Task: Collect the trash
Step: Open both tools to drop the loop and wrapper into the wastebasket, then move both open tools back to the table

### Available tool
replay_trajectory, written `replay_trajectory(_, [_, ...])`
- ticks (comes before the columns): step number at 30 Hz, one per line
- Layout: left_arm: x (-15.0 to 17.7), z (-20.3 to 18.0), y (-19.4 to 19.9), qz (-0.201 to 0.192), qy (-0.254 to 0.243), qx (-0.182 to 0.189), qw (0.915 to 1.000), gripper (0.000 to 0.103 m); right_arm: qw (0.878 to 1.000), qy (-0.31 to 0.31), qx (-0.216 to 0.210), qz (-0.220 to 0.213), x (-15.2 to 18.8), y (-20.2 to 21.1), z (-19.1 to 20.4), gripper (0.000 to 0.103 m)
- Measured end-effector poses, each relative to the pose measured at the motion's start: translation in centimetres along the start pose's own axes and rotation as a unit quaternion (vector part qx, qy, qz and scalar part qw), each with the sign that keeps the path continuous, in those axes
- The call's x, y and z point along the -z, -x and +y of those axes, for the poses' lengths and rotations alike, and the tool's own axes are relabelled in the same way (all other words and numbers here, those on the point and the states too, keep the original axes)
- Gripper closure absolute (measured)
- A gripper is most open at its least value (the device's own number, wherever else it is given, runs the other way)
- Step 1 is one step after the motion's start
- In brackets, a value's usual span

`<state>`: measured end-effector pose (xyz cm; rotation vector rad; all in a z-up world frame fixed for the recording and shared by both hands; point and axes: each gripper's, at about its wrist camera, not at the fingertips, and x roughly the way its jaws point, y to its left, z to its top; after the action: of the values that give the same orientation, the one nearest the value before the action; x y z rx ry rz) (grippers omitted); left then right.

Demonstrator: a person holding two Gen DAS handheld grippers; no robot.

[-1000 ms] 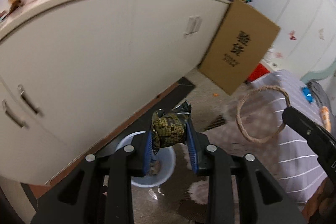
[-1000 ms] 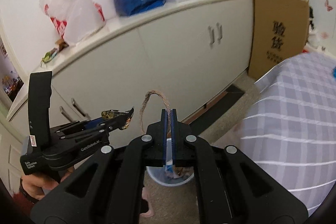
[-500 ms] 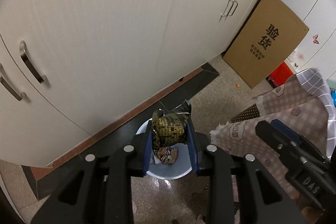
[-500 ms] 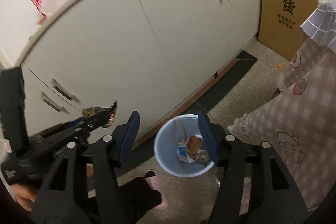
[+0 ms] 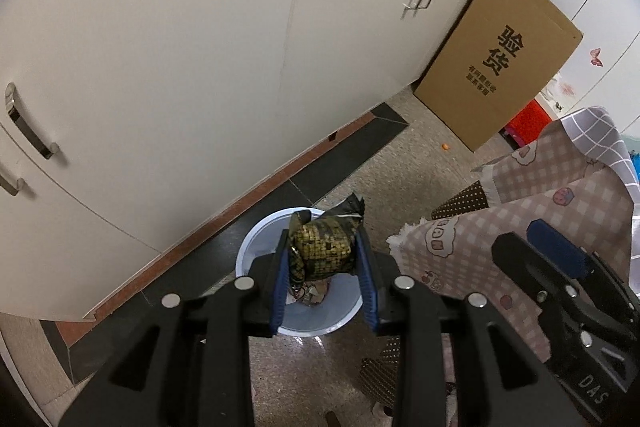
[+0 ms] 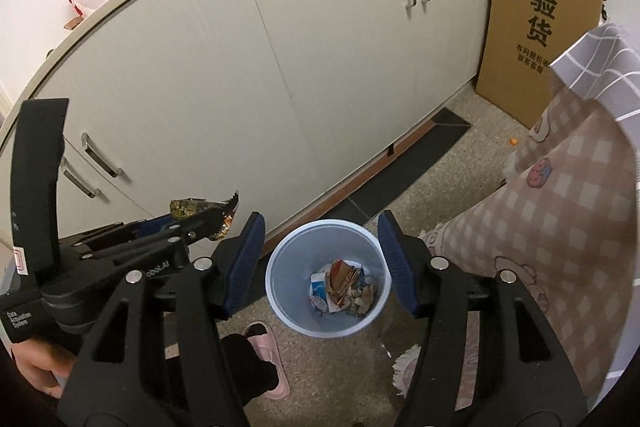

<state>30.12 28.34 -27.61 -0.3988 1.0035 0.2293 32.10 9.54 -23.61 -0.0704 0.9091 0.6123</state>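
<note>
Holding a crumpled gold-and-black snack wrapper between its blue pads, your left gripper is sitting at the lower middle of the left wrist view, closed on the wrapper, directly over the pale blue trash bin on the speckled floor. In the right wrist view that same left gripper is showing at the lower left, the wrapper sticking out of its tip, off to the left of the bin.

Your right gripper is standing wide open with nothing between its pads; its jaws have just been opening. They are framing the bin at the lower middle of that view, where scraps of paper and packaging are lying at the bottom.

Behind the bin, white cabinet doors are filling the upper half of the frame, a brown cardboard box is leaning at the upper right, and a pink checked bedsheet is hanging down the right side. A pink slipper is lying at the lower middle.
</note>
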Motion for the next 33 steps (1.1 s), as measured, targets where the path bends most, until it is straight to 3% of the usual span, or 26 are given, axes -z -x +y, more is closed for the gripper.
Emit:
replay_trajectory(11, [-1.0, -1.7, 0.7, -0.001, -0.005, 0.007, 1.0, 0.068, 0.999, -0.011, 0.009, -0.045, -0.7, 2.6, -0.7, 0.042])
replay_trajectory(13, [-1.2, -1.8, 0.9, -0.001, 0.002, 0.011, 0.9999, 0.048, 0.999, -0.015, 0.009, -0.051, -0.8, 3.0, -1.0, 0.042])
replay_trajectory(15, [-1.2, -1.7, 1.4, -0.014, 0.011, 0.006, 0.9998, 0.043, 0.998, -0.02, 0.008, -0.055, -0.9, 3.5, -1.4, 0.042])
replay_trajectory(27, [-1.7, -2.4, 3.9, -0.029, 0.01, 0.001, 0.9995, 0.041, 0.997, -0.024, 0.006, -0.072, -1.3, 5.8, -1.2, 0.041])
replay_trajectory(33, [-3.2, -5.0, 8.9, -0.076, -0.002, 0.009, 0.9971, 0.041, 0.994, -0.024, 0.005, -0.11, -2.8, 9.7, -2.0, 0.041])
